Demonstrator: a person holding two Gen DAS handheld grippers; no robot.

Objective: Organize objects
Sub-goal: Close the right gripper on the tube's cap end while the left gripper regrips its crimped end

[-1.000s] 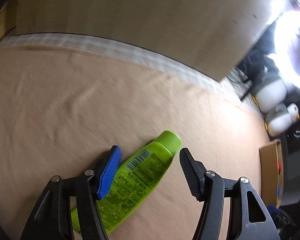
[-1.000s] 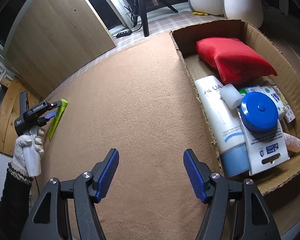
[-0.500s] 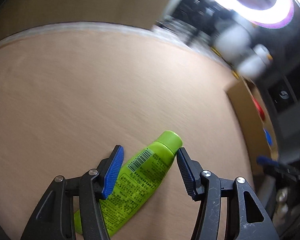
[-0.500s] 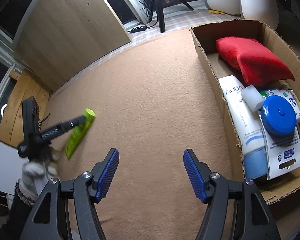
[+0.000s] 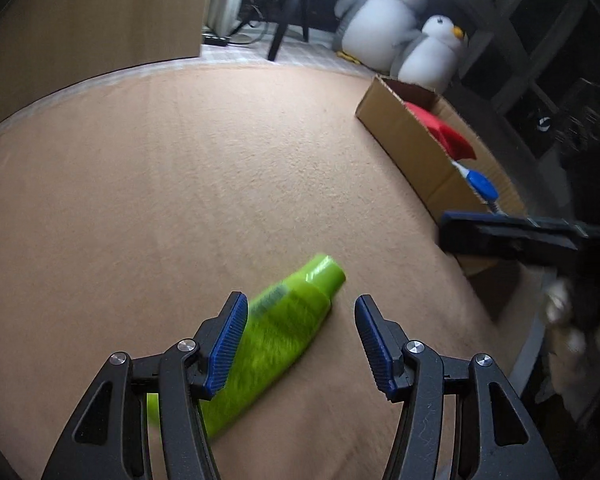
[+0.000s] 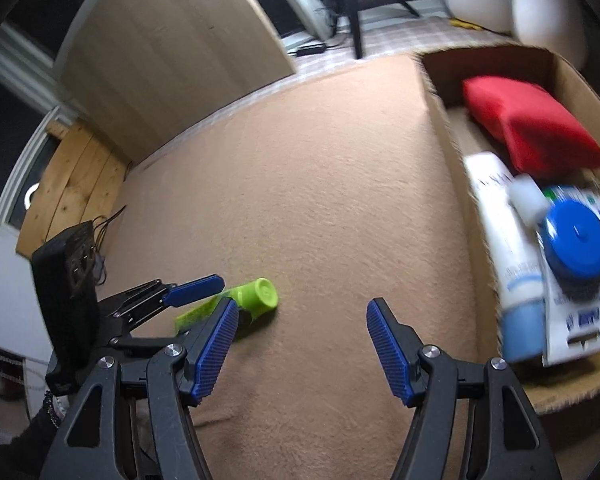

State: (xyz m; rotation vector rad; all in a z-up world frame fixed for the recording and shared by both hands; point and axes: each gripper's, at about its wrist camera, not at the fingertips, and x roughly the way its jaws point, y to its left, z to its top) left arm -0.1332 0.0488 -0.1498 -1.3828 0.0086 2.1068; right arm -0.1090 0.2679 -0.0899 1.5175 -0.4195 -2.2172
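Left wrist view: my left fingers [image 5: 300, 298] stand about half apart and grip a lime green tube [image 5: 284, 332]. The tube runs slantwise between them, cap pointing far and right. The left pad presses on its body, while the right pad shows a small gap beside the cap. The tube is blurred. It hangs over the near part of the tan-covered bench [image 5: 180, 180]. Far right sits an open cardboard box [image 5: 404, 136] with a red cushion [image 5: 448, 136] and a blue lid [image 5: 482, 184] showing above its wall. Just near of the box, my right fingers [image 5: 500, 232] reach in side-on. Two plush penguins [image 5: 384, 20] sit on the floor beyond the bench.

Right wrist view: my right fingers [image 6: 304, 308] are spread wide, with only bare bench cover between them. To their left, my left fingers [image 6: 216, 292] carry the green tube [image 6: 260, 294], which is well apart from the box. The cardboard box [image 6: 448, 148] on the right holds the red cushion [image 6: 528, 124] at its far end. Nearer lie a long white tube [image 6: 500, 216], a blue-lidded jar [image 6: 574, 240] and a white printed packet [image 6: 572, 320].
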